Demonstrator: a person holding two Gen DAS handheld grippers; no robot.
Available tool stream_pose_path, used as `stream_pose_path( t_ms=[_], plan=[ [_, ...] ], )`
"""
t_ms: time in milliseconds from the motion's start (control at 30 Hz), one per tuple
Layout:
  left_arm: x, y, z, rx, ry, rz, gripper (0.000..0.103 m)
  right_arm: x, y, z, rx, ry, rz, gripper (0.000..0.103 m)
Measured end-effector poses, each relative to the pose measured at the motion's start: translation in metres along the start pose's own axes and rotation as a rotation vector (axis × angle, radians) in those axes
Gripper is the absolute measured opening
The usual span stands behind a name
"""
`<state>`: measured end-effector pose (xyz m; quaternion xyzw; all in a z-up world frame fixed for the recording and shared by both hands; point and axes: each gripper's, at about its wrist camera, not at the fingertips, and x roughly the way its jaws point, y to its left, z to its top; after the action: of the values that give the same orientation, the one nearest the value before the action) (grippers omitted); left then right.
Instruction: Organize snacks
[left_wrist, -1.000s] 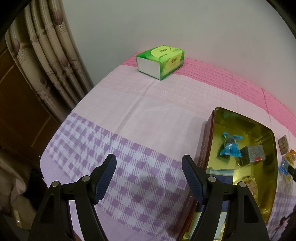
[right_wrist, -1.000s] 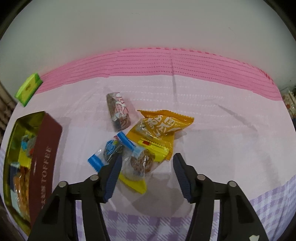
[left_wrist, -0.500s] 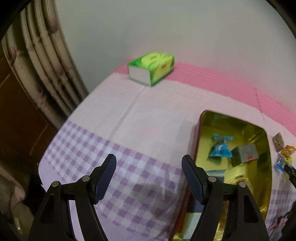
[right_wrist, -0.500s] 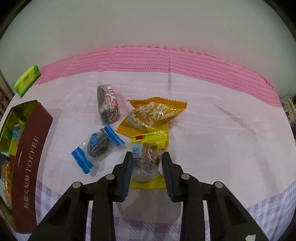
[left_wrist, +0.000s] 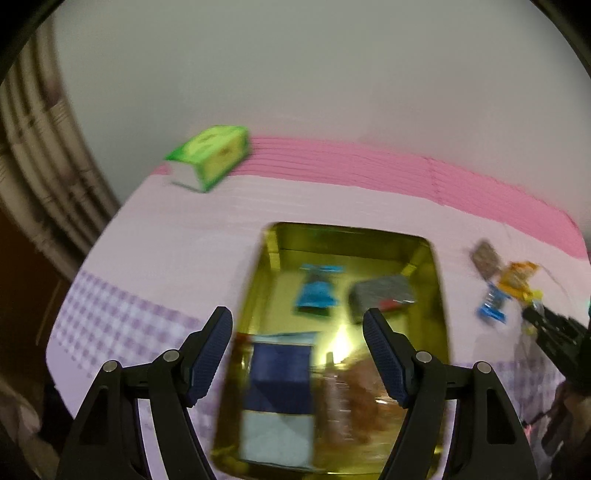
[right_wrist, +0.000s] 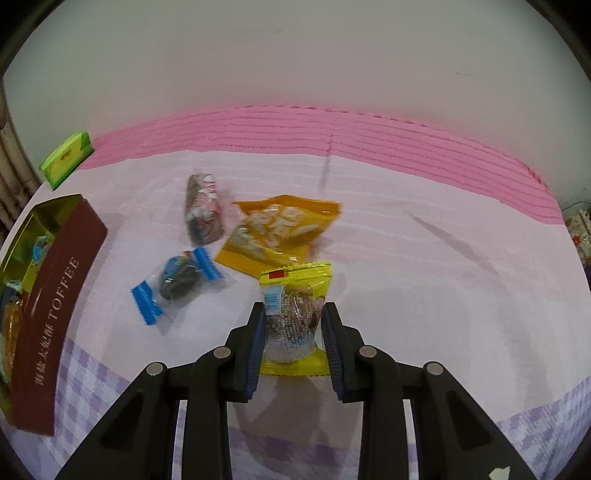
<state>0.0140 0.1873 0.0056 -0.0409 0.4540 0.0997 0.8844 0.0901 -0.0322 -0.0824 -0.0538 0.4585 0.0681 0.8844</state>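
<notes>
The yellow snack packet (right_wrist: 293, 317) sits upright between the pads of the right gripper (right_wrist: 293, 341), which is clamped on its clear middle, long axis running away from the camera. The toffee tin (right_wrist: 62, 280) lies well to the packet's left, open side up on the tablecloth (right_wrist: 406, 258), so the coming move is judged a carry leftward. The left gripper (left_wrist: 297, 352) hangs over the tin, angled downward, jaws wide and holding nothing; the right is tilted downward.
</notes>
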Motion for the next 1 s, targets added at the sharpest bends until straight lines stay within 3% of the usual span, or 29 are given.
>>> stream_pose_path(
  t_ms=[300,533,1000],
  plan=[
    [0.002,-0.088,-0.002,0.15,0.014,-0.117,0.074,-0.004,-0.041,-0.012,0.014,-0.017,-0.068,0.028],
    [0.011,-0.132,-0.002,0.209,0.033,-0.187,0.074,-0.004,-0.071,-0.018,0.058,-0.034,-0.089,0.028],
    [0.04,-0.2,-0.003,0.37,0.065,-0.236,0.074,-0.001,-0.087,-0.025,0.082,-0.058,-0.09,0.028]
  ],
)
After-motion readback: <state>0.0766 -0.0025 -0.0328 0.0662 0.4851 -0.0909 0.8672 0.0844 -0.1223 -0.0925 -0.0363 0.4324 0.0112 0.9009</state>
